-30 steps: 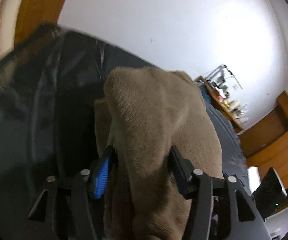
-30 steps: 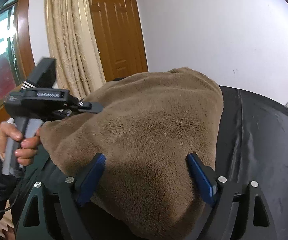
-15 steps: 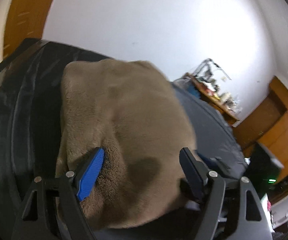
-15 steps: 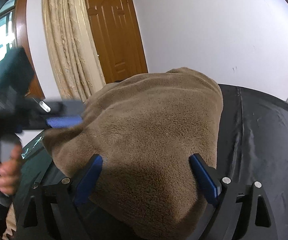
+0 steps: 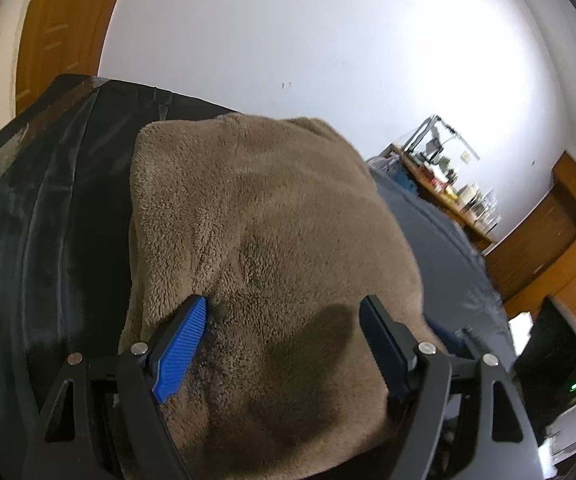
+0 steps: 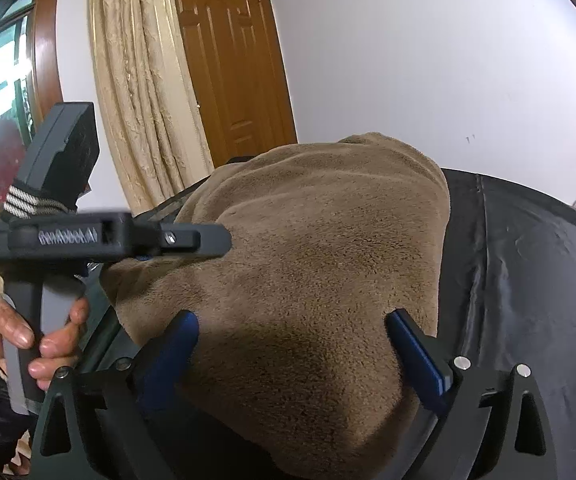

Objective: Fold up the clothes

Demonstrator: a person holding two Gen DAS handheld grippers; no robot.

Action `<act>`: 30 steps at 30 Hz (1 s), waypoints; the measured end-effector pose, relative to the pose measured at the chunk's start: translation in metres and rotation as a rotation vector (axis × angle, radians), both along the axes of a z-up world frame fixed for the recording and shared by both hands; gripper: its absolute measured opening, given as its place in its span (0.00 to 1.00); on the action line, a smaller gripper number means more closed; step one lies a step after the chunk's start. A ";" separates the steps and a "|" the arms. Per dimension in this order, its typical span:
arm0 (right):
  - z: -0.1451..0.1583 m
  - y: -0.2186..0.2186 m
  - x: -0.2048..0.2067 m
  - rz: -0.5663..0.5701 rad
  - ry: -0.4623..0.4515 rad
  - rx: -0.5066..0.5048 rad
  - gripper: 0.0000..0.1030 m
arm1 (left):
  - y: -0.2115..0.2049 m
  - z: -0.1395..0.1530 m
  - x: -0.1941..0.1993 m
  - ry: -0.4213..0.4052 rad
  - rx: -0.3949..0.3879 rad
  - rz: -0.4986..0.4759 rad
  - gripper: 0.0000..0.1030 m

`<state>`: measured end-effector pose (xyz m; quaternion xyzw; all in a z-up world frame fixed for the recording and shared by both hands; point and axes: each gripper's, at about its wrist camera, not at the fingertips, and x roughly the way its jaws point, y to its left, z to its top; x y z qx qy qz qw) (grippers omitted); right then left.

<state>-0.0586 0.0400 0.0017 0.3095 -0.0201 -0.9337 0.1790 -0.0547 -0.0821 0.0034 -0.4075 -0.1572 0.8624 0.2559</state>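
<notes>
We've got the brown fleece garment (image 5: 263, 264) lying folded mid-frame on the black sheet-covered surface (image 5: 47, 240). Left gripper (image 5: 283, 320) and right gripper (image 6: 292, 336) both spread wide over its near edge, gripping nothing. Fold looks laid; next we likely re-grip an edge or smooth it.

- Lying spread over the surface: a black, glossy, creased sheet (image 6: 528, 280).
- Resting directly on it: a folded brown fleece garment (image 5: 271, 240).
</notes>
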 end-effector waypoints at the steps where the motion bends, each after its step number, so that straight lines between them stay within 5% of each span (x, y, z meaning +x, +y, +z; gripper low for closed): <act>1: 0.000 0.000 0.000 -0.001 -0.001 -0.002 0.96 | -0.002 0.004 0.000 0.003 0.017 0.002 0.79; 5: 0.000 -0.001 -0.001 -0.010 -0.002 -0.007 0.98 | -0.004 0.022 -0.006 0.020 0.072 -0.003 0.79; 8: -0.001 -0.001 -0.001 -0.008 -0.003 -0.007 0.98 | 0.006 0.026 -0.022 -0.003 0.042 -0.005 0.80; 16: -0.001 -0.001 -0.003 -0.005 -0.004 -0.009 0.99 | 0.021 -0.003 -0.066 -0.133 -0.009 0.009 0.80; 22: -0.001 -0.003 -0.003 -0.004 -0.004 0.002 0.99 | 0.023 -0.012 -0.063 -0.099 -0.024 -0.029 0.82; 30: -0.001 -0.002 -0.005 -0.005 -0.006 -0.005 0.99 | 0.006 0.007 -0.041 -0.094 0.058 -0.020 0.82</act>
